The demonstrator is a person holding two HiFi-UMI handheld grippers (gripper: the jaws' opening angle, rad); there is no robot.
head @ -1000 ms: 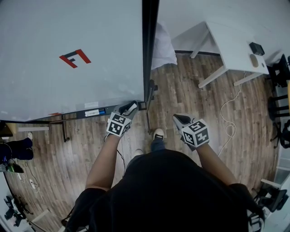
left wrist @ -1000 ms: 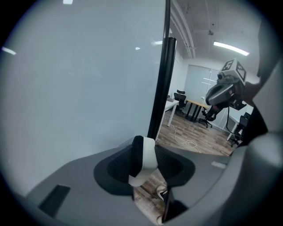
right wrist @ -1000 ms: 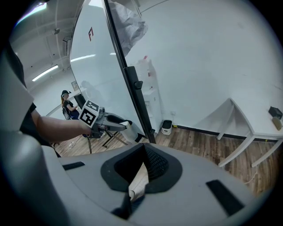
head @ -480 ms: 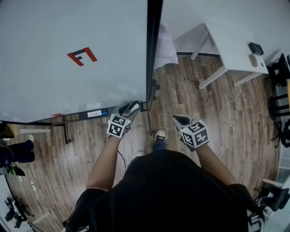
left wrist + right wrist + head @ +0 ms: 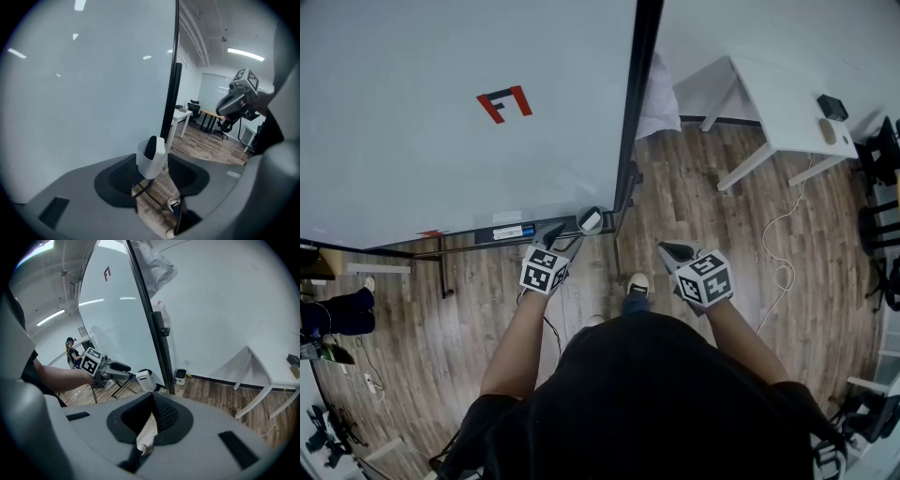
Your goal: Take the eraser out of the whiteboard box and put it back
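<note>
A small white box hangs at the whiteboard's lower right corner, by the black frame. In the left gripper view the box holds a black eraser standing upright inside it. My left gripper is open just short of the box; its jaws have just been opening and nothing sits between them. The same gripper shows from the side in the right gripper view, a small gap away from the box. My right gripper hangs over the wooden floor, shut and holding nothing.
The whiteboard's black frame post runs up past the box. A marker tray lies along the board's lower edge. A white table stands at the right, a cable trails on the floor, and my shoe is below.
The left gripper has drawn back from the white box, which was between its jaws before, and its jaws stand wider. The right gripper has hardly shifted.
</note>
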